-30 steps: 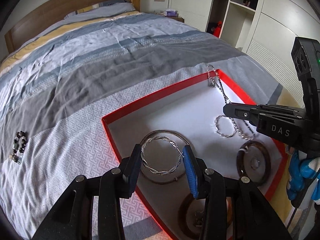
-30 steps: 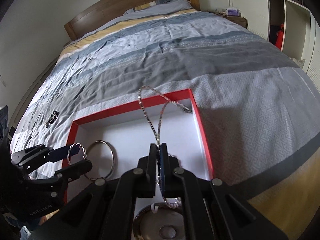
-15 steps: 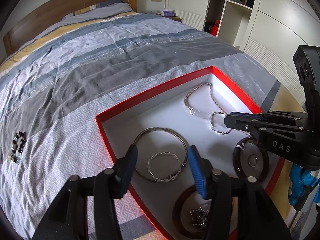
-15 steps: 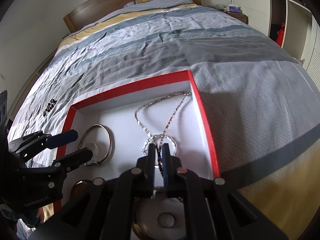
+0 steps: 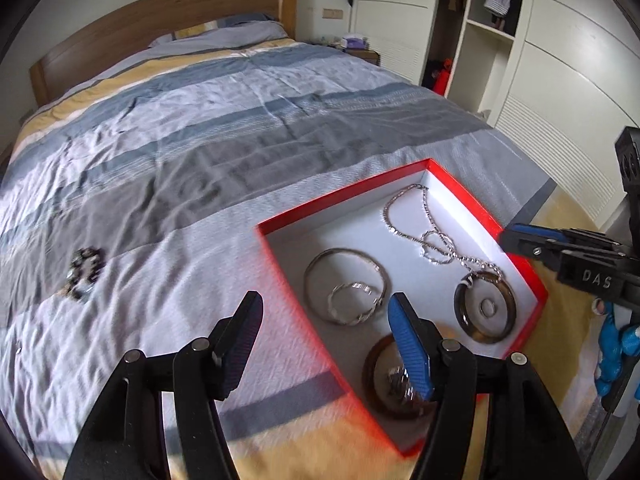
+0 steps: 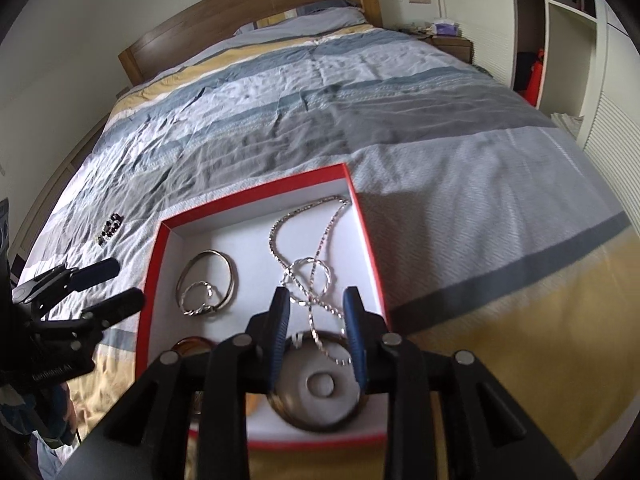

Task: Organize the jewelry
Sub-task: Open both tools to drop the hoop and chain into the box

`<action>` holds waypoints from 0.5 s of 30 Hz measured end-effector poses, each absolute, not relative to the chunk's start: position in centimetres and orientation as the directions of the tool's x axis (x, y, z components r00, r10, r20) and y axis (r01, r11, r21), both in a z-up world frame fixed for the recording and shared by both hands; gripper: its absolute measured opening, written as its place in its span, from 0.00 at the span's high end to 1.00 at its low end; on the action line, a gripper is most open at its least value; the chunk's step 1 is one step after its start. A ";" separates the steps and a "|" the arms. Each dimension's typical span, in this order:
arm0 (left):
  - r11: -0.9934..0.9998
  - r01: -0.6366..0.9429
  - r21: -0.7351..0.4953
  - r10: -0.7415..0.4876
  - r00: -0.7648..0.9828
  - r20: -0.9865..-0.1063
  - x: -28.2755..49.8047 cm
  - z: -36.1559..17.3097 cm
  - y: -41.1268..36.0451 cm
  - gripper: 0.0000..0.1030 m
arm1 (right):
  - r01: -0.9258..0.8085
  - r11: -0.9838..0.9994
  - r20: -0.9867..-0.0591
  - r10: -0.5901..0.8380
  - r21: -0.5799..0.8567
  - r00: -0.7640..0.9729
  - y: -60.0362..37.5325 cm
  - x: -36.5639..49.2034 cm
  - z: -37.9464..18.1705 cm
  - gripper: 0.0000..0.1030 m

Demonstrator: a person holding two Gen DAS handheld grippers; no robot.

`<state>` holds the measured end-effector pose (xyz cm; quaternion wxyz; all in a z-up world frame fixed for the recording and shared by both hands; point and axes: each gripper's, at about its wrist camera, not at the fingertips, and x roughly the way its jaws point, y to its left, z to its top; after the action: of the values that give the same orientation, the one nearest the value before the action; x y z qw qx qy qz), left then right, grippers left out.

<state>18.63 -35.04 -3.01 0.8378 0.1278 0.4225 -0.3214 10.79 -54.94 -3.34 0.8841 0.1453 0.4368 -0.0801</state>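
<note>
I see the silver chain necklace lying loose on the white floor of the red-rimmed box, its far loop near the box's back right corner and its near end trailing onto a round dark-rimmed dish at the front. A small twisted silver ring lies on the floor of the box with the chain crossing it. To the left in the box, a plain silver bangle lies flat with a smaller twisted bracelet inside its circle. A second dark dish with some silver pieces sits at the box's near left corner.

My right hand-held gripper hangs over the near end of the chain with its blue-padded jaws spread, holding nothing. My left hand-held gripper is also spread wide and empty; in its own view one finger shows over the bedspread and the other over the box's left part.

The box rests on the bed, which has a grey, blue and yellow striped cover. A dark beaded bracelet lies on the cover, well apart from the box, to its left. A wooden headboard and white wardrobes stand beyond.
</note>
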 end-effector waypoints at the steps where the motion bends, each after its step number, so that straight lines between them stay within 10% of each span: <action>1: 0.762 0.646 -0.058 -0.432 0.439 -0.787 18.2 -2.7 -34.4 0.38 | 0.275 0.943 -0.793 -0.021 0.187 0.609 -54.8 10.3 -2.9 0.74; 15: 0.837 0.546 -0.018 -0.359 0.525 -0.772 10.2 1.1 -22.3 0.27 | 0.273 0.932 -0.742 -0.008 0.237 0.670 -47.5 3.8 1.3 0.68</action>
<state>10.17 -22.28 1.14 0.8657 0.1140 0.4114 -0.2613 3.84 -47.50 1.35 0.8986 0.1667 0.3983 -0.0782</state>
